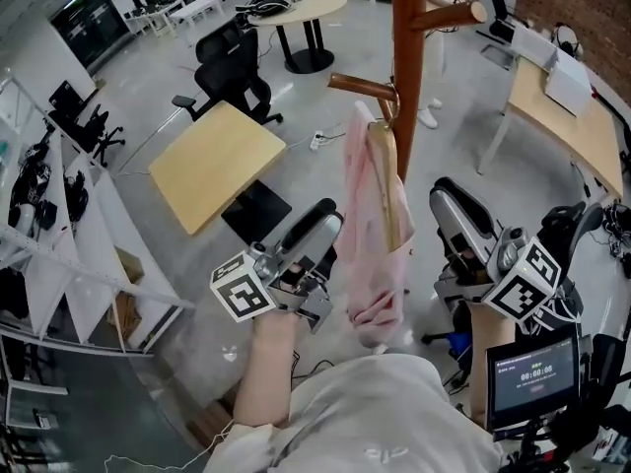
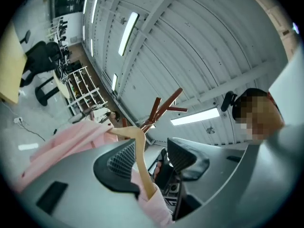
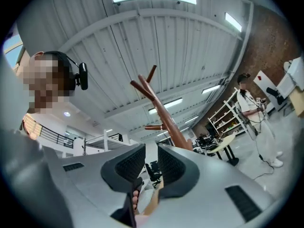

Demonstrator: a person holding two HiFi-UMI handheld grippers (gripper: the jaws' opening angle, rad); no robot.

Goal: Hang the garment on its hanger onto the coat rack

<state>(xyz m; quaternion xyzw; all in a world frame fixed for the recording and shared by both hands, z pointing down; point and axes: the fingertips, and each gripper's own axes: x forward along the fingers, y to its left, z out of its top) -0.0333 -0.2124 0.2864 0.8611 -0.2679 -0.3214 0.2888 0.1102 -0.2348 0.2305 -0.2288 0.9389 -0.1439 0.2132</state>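
A pink garment (image 1: 370, 225) on a wooden hanger (image 1: 387, 170) hangs from a peg (image 1: 360, 85) of the brown wooden coat rack (image 1: 408, 57). My left gripper (image 1: 323, 221) is just left of the garment's lower half, its jaws wide apart. In the left gripper view the hanger arm (image 2: 140, 151) runs up between the pads of the left gripper (image 2: 151, 159), close to the left pad, and neither pad presses on it. The pink cloth (image 2: 71, 137) drapes to the left. My right gripper (image 1: 450, 197) stands right of the garment. Its jaws (image 3: 151, 163) are a narrow gap apart with nothing between them.
A square wooden table (image 1: 212, 161) and a black office chair (image 1: 232, 72) stand behind the rack to the left. A long desk (image 1: 567, 116) is at the right, white shelves (image 1: 59, 264) at the left, and a small screen (image 1: 532, 377) near my right side. A person in white (image 3: 251, 113) stands far off.
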